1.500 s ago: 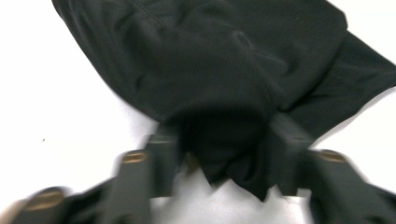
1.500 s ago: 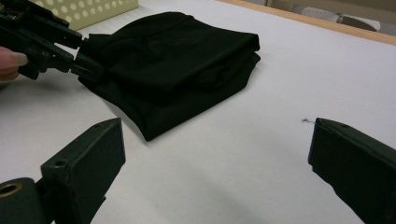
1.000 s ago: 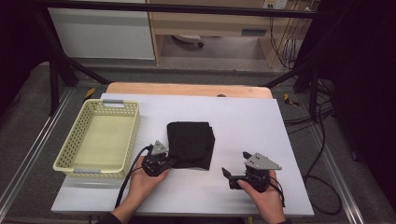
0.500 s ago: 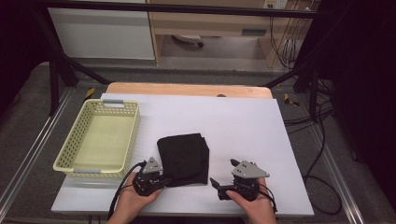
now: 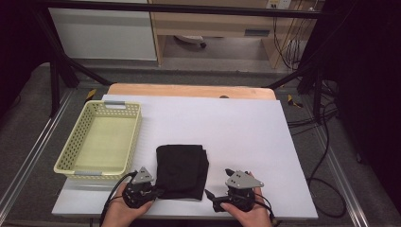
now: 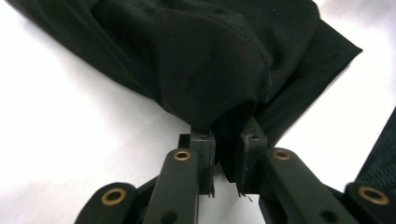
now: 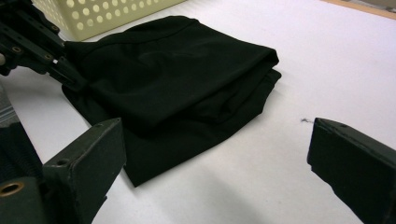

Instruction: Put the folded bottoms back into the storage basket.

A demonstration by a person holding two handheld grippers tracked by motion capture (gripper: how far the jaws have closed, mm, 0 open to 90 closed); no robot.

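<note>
Black folded cloth [image 5: 182, 171] lies lengthwise away from the person, left gripper [image 5: 156, 193] pinching its near corner.

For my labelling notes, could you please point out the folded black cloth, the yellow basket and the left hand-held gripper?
folded black cloth [image 5: 182, 168]: high view, middle of its top layer.
yellow basket [image 5: 135, 135]: high view, its right wall.
left hand-held gripper [image 6: 225, 161]: left gripper view, between its fingertips, shut on the cloth's edge.
</note>
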